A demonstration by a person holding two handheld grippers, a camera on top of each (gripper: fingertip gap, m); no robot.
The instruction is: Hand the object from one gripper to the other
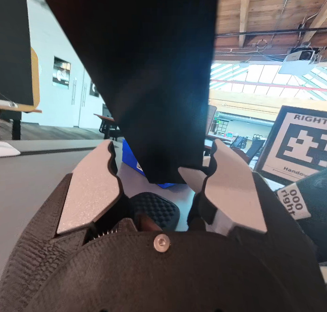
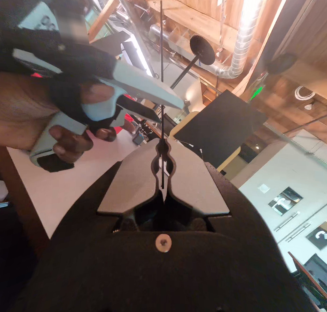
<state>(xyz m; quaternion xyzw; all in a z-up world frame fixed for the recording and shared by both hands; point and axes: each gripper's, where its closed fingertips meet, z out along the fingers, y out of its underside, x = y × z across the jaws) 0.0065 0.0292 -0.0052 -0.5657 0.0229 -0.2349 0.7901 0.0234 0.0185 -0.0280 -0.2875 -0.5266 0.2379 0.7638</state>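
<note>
Thin black flat sheet, stiff and seen edge-on as a dark line in the right wrist view, is pinched between the closed grey fingers of the right gripper. In the left wrist view the same sheet shows its broad face, a large dark panel rising up and away from just ahead of the left gripper, whose grey fingers stand spread wide with nothing between them. The sheet's lower corner hangs near the gap between those spread fingers but touches neither. From the right wrist view, the left gripper's fingers reach to either side of the sheet's edge, with a person's hand around its pale handle. Below lie a grey table and a blue box.

Likely risks: the right gripper may let go before the left one clamps, so the sheet drops. A grip on only a corner could let the broad sheet pivot or slip. Fingers closing off-centre might twist it.
</note>
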